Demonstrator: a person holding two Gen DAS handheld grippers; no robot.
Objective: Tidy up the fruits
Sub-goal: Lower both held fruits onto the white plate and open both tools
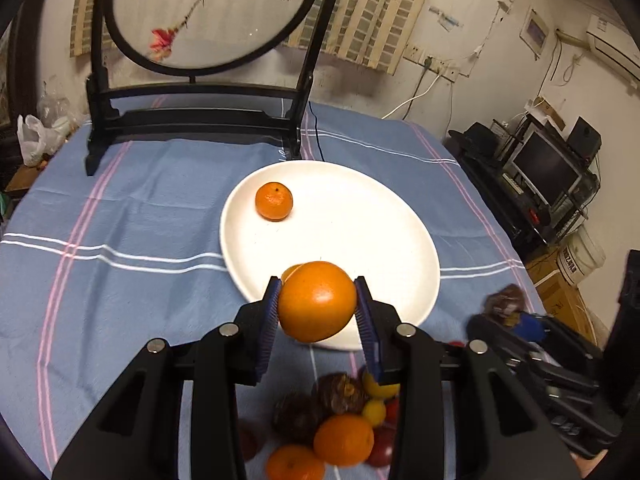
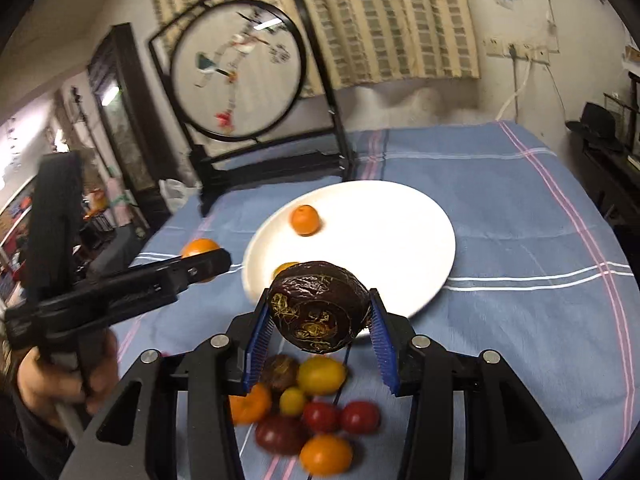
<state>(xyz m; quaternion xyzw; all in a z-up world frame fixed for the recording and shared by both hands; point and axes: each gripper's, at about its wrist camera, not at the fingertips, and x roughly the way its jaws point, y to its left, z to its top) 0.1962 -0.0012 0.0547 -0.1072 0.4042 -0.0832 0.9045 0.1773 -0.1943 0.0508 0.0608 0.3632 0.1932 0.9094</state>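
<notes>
Left wrist view, centre — left gripper [image 1: 317, 307] pinches a round orange [image 1: 317, 302], right gripper [image 2: 320, 312] clamps a dark fruit [image 2: 318, 307] — either could slip and roll off the white plate [image 1: 360, 216].

The left gripper [image 1: 317, 300] is clamping an orange [image 1: 317, 301] between its blue pads [image 1: 269, 312], holding it over the near rim of a white plate [image 1: 360, 232]. A small mandarin [image 1: 274, 201] is sitting on the plate's far left part. A second orange shape is peeking out just behind the held one. Below the fingers, a blurred pile of fruit [image 1: 340, 424] is lying on the blue striped cloth [image 1: 132, 208]: oranges, dark brown ones, yellow and red ones. At right, the right gripper [image 1: 505, 305] is carrying a dark fruit [image 1: 505, 300]. A round painted screen [image 1: 212, 12] is standing behind the plate.
</notes>
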